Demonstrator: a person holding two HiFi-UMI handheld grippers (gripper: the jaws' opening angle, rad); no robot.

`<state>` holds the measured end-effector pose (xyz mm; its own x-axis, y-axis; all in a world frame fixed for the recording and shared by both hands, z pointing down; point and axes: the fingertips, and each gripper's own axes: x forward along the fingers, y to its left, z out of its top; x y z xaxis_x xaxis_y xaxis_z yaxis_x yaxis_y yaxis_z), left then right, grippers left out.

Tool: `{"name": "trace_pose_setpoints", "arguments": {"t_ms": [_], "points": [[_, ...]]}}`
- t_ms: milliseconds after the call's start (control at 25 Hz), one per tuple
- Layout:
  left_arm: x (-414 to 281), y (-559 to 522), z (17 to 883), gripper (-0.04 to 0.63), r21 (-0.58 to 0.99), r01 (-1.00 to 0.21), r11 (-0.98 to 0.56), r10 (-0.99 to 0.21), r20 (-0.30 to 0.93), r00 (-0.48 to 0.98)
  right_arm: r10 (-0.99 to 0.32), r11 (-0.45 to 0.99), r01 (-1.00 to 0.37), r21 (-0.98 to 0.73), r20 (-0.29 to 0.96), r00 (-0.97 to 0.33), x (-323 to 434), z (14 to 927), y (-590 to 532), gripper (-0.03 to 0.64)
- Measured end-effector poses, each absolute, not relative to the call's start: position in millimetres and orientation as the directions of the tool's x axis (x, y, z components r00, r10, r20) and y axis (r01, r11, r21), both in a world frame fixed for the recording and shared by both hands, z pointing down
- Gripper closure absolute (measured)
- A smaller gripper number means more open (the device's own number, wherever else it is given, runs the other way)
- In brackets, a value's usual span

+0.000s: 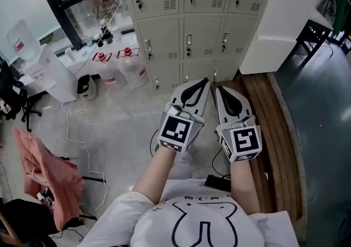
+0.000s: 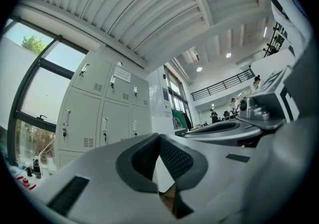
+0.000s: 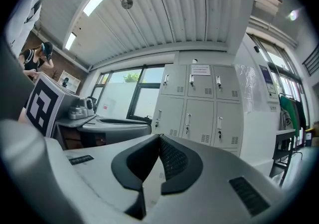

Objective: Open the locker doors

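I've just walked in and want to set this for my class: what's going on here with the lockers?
A person holds a left gripper and a right gripper side by side, pointed toward the lockers. Both grippers are shut with nothing between their jaws, and neither touches a door. Every locker door in view is closed, so no door has been opened yet.

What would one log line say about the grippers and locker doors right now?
stage: facing lockers, none touched | left gripper: shut, empty | right gripper: shut, empty | locker doors: all visible ones closed
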<state>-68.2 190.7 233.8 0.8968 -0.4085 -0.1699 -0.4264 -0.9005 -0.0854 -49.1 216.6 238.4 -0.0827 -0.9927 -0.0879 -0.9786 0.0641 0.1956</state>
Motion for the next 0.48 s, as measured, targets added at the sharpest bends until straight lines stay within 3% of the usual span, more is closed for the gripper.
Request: {"name": "trace_pose_setpoints", "arguments": {"t_ms": [480], "points": [[34.9, 49.9, 252.5, 0.583, -0.063, -0.322, -0.945, -0.312, -0.129, 0.941, -0.998, -0.027, -0.976, 0.215, -0.057, 0.015, 48.0, 248.3, 77.3, 0.606]]}}
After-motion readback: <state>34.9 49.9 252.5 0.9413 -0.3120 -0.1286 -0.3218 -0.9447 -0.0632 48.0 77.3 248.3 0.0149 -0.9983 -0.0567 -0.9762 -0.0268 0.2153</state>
